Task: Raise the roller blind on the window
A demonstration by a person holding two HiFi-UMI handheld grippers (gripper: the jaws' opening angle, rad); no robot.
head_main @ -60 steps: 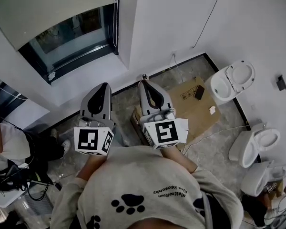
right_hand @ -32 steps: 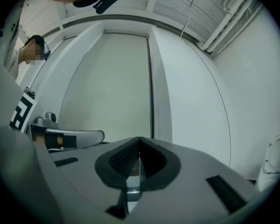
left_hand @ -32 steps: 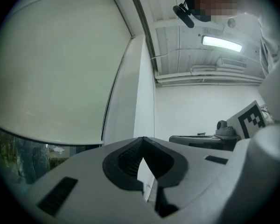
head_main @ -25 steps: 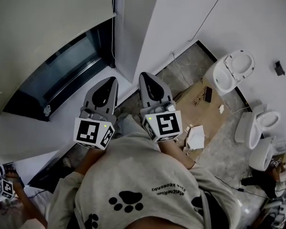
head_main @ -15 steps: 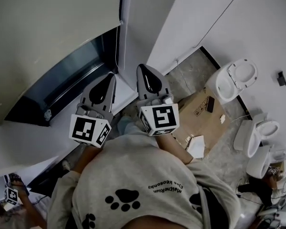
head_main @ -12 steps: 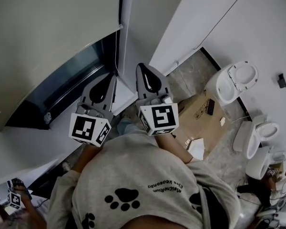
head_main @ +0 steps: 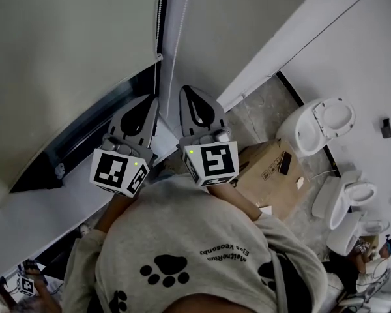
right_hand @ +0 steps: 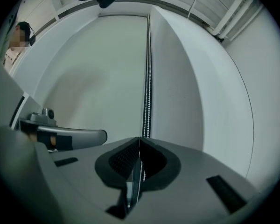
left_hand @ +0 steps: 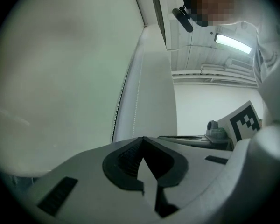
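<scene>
A pale roller blind (head_main: 65,57) hangs low over the window and leaves only a dark strip of glass (head_main: 85,142) beneath it. Its bead chain (head_main: 159,18) runs down the blind's right edge, beside the white wall reveal. My left gripper (head_main: 151,98) and right gripper (head_main: 184,89) are held side by side, pointing at that edge, both shut and empty. In the right gripper view the chain (right_hand: 148,78) hangs straight ahead, just past the closed tips of the right gripper (right_hand: 140,138). In the left gripper view the blind (left_hand: 60,78) fills the left, with the chain (left_hand: 117,118) beyond the left gripper (left_hand: 142,138).
A white sill (head_main: 26,220) runs below the window. On the floor to the right lie a flattened cardboard box (head_main: 267,168) and several white toilets (head_main: 316,126). One person is crouched at the bottom right (head_main: 365,266), and another person's hand is at the bottom left (head_main: 26,284).
Both grippers have moved closer to the window's right edge, still shut. The blind and its chain now loom larger and nearer in the head view.
</scene>
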